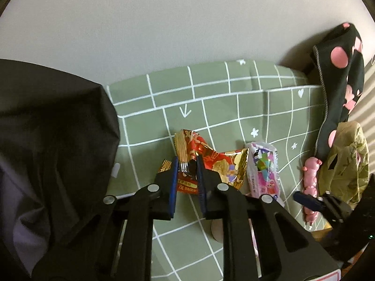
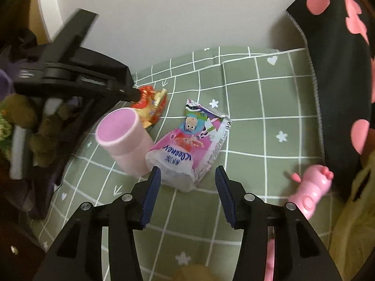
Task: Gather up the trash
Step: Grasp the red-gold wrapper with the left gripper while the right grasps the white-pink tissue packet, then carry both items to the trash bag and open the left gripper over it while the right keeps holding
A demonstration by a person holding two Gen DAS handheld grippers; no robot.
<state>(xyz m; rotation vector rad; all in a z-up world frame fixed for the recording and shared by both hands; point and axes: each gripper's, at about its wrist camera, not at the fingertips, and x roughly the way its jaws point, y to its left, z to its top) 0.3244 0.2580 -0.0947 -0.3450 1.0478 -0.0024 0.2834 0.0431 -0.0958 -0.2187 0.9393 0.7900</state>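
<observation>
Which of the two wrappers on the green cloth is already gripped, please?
The red and gold snack wrapper: the left gripper's fingers are shut on its edge. The pink tissue packet lies free, just ahead of the open right gripper.

This place looks like a home, probably a bedroom or a living corner. A soft green cloth with white grid lines, hearts and flowers (image 2: 246, 126) covers the surface, next to a plain pale wall (image 1: 164, 23). A black fabric with pink dots (image 2: 339, 70) hangs at the right side. Small personal things lie around: a pink cup (image 2: 124, 140), a pink toy (image 2: 314, 187), a tissue pack (image 2: 187, 149) and a red-gold snack wrapper (image 1: 211, 161).
</observation>
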